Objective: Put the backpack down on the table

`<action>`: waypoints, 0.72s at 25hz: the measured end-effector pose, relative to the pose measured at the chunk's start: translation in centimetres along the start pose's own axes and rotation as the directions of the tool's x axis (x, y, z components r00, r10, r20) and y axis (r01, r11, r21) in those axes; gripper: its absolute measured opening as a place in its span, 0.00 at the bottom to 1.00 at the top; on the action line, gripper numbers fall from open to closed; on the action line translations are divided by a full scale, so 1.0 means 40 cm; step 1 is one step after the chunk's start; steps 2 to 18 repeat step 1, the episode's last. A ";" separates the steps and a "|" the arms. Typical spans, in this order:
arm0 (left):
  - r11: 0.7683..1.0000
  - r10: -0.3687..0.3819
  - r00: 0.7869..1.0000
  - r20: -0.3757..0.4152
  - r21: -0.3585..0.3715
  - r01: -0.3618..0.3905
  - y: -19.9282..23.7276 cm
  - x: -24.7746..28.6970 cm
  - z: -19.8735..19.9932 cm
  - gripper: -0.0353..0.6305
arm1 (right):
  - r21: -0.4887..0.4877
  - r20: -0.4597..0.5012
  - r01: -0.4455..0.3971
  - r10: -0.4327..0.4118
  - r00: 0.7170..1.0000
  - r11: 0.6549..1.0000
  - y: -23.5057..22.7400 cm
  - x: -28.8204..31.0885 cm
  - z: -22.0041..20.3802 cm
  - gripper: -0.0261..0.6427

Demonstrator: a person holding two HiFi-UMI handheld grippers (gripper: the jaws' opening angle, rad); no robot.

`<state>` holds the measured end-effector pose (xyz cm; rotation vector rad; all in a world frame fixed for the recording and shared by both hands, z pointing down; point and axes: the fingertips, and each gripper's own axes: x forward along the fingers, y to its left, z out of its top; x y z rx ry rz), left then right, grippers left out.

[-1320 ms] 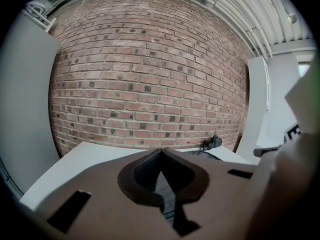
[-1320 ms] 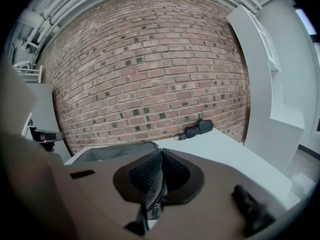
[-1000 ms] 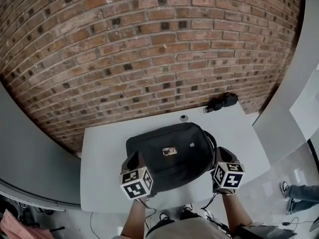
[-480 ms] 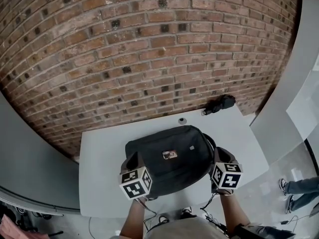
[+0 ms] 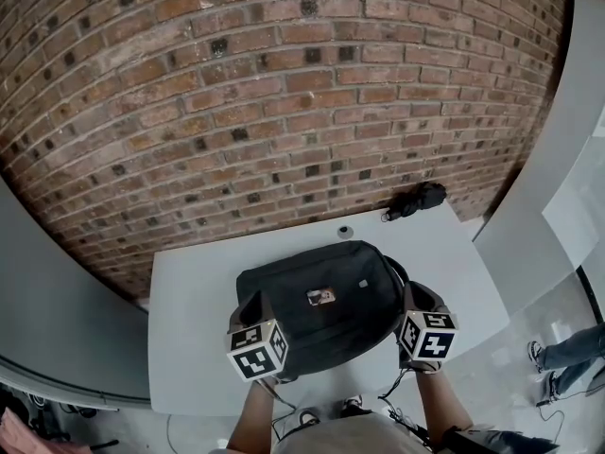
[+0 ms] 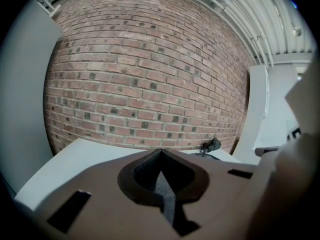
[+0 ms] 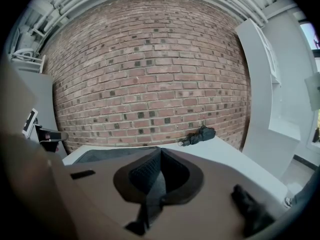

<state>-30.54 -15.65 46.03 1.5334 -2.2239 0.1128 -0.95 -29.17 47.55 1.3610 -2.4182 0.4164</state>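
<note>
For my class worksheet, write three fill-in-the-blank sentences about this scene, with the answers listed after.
The backpack lying on the table is ___ in colour.
Behind the table stands a wall of ___.
The folded umbrella lies near the table's far ___ corner, seen from the head view.
Missing words: black; brick; right.

The head view drifts a little, so the tabletop (image 5: 198, 329) and backpack (image 5: 293, 315) sit slightly left and lower — and a bystander's legs (image 5: 572, 343) step at lower right.

table (image 5: 189, 339): white | on it: backpack (image 5: 321, 301) centre; black bundle (image 5: 417, 199) far-right corner; small round piece (image 5: 346, 230) far edge
</note>
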 end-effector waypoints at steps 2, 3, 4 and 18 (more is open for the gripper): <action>1.000 0.001 1.000 0.000 -0.001 -0.001 0.001 0.000 -0.001 0.07 | -0.001 -0.001 -0.002 0.002 1.000 1.000 0.001 0.001 -0.001 0.08; 1.000 0.001 1.000 0.000 -0.001 -0.001 0.001 0.000 -0.001 0.07 | -0.001 -0.001 -0.002 0.002 1.000 1.000 0.001 0.001 -0.001 0.08; 1.000 0.001 1.000 0.000 -0.001 -0.001 0.001 0.000 -0.001 0.07 | -0.001 -0.001 -0.002 0.002 1.000 1.000 0.001 0.001 -0.001 0.08; 1.000 0.001 1.000 0.000 -0.001 -0.001 0.001 0.000 -0.001 0.07 | -0.001 -0.001 -0.002 0.002 1.000 1.000 0.001 0.001 -0.001 0.08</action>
